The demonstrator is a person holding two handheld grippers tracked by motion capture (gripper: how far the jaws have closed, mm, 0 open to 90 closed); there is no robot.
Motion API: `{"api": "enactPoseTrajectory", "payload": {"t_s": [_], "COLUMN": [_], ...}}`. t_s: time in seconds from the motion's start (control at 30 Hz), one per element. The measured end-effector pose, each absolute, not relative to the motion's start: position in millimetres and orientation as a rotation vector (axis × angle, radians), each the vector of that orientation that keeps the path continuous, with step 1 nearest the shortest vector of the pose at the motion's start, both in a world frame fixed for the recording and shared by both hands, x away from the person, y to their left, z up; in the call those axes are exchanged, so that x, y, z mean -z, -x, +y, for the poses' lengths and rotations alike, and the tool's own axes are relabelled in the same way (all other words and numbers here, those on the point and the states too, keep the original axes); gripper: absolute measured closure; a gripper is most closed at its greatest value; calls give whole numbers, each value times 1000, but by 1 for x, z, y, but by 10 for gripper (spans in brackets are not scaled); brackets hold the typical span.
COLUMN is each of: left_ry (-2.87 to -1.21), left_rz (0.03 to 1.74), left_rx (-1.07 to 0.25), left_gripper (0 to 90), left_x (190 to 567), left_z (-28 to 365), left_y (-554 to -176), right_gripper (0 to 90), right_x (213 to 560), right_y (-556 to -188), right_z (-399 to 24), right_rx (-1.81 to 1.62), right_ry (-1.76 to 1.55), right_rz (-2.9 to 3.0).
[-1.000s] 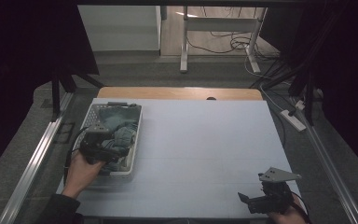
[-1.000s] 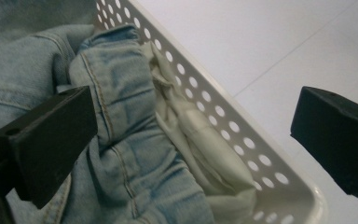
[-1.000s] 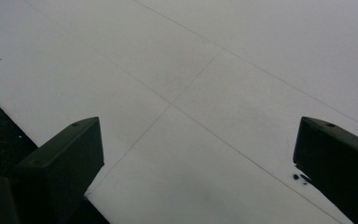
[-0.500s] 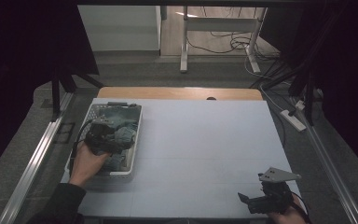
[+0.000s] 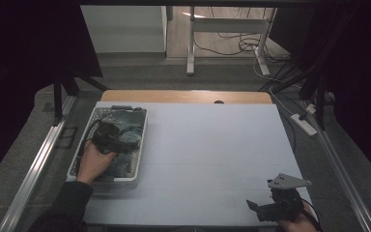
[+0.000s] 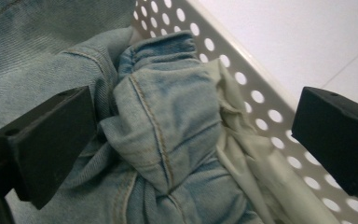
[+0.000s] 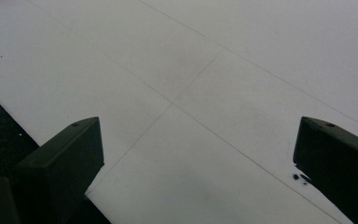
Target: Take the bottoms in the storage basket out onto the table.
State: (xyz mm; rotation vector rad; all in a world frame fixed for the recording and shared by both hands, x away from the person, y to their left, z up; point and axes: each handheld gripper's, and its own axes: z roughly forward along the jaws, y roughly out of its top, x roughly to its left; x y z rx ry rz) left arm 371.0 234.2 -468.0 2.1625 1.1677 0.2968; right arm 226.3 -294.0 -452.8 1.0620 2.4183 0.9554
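Observation:
A white perforated basket (image 5: 142, 140) stands at the table's left side, holding crumpled blue denim (image 5: 128, 131). My left gripper (image 5: 118, 144) is down inside the basket, open. In the left gripper view its jaws stand wide apart around a bunched fold of denim (image 6: 168, 121), with a pale cloth (image 6: 251, 154) lying against the basket wall (image 6: 261, 98). My right gripper (image 5: 261, 210) hovers open near the table's front right corner, and the right gripper view shows bare white table (image 7: 205, 93) between its jaws.
The white table (image 5: 212, 145) has a wooden strip (image 5: 183, 96) along its far edge. Metal rails run along both sides of the table. Beyond it are a desk leg and cables on the floor, and a power strip (image 5: 303, 124) at the right.
My left hand has pushed forward from the basket's near edge into the basket, over the denim. The right gripper has stayed put.

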Motion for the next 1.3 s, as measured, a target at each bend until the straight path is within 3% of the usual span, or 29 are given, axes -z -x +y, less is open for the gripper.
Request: {"api": "enactPoseTrajectory", "payload": {"t_s": [0.53, 0.9, 1.03, 1.17, 1.3], "left_ry": [-2227, -2197, -2222, -2233, -2354], "left_rz": [1230, 1306, 1342, 1341, 1325], "left_rx": [-285, -320, -212, -186, -182], "left_gripper": [0, 0, 0, 0, 0], "left_x": [480, 473, 483, 488, 501], "left_z": [231, 246, 252, 252, 243], "left_y": [-400, -399, -402, -404, -404], "right_gripper": [19, 19, 19, 19, 19], "right_x": [453, 453, 453, 453, 454], "right_y": [-226, -226, -226, -226, -226], "right_z": [-293, -293, -292, -292, -292], "right_rx": [-946, -942, -936, -934, -929], "right_ry": [-1049, -1035, -1030, -1028, -1027], "right_rz": [2426, 2430, 2434, 2435, 2438]}}
